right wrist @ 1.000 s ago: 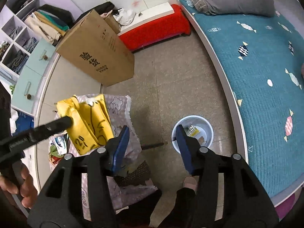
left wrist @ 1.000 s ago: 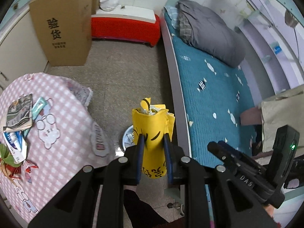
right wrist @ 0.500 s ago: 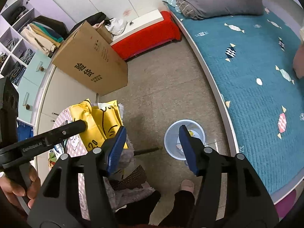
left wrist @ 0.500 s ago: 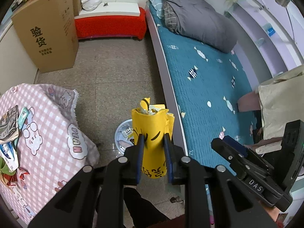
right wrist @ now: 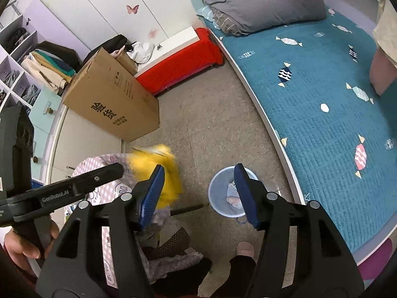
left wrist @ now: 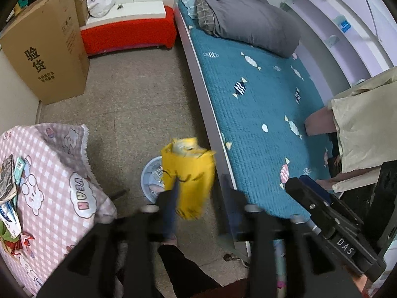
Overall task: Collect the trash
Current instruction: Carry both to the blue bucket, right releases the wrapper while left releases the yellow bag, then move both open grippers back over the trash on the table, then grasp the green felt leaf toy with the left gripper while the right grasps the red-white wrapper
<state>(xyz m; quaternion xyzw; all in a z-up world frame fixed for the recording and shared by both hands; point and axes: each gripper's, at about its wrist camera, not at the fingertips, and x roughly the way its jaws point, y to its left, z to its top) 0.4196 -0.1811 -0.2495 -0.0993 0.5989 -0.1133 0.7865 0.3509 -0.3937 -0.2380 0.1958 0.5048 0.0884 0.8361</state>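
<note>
A yellow snack bag [left wrist: 188,176], stuffed with wrappers and blurred by motion, hangs over the floor beside a pale blue bin [left wrist: 150,181]. My left gripper [left wrist: 198,198] has its jaws opening. The bag is still between them, but the right finger [left wrist: 228,198] stands clear of it, so the pads no longer press it. In the right wrist view the same yellow bag [right wrist: 166,171] blurs beside the left gripper's arm [right wrist: 99,176]. My right gripper [right wrist: 198,193] is open with nothing in it, above the bin [right wrist: 218,193], which holds some scraps.
A table under a pink checked cloth [left wrist: 49,173] carries more wrappers [left wrist: 10,193] at its left edge. A large cardboard box [left wrist: 49,49] and a red bench [left wrist: 129,34] stand further back. The bed with its teal cover [left wrist: 260,111] borders the right. A slippered foot [right wrist: 245,248] is near the bin.
The left jaws have spread from a tight grip on the yellow bag, which is now loose and blurred between them. Both grippers have shifted sideways towards the bed. The right jaws widened slightly.
</note>
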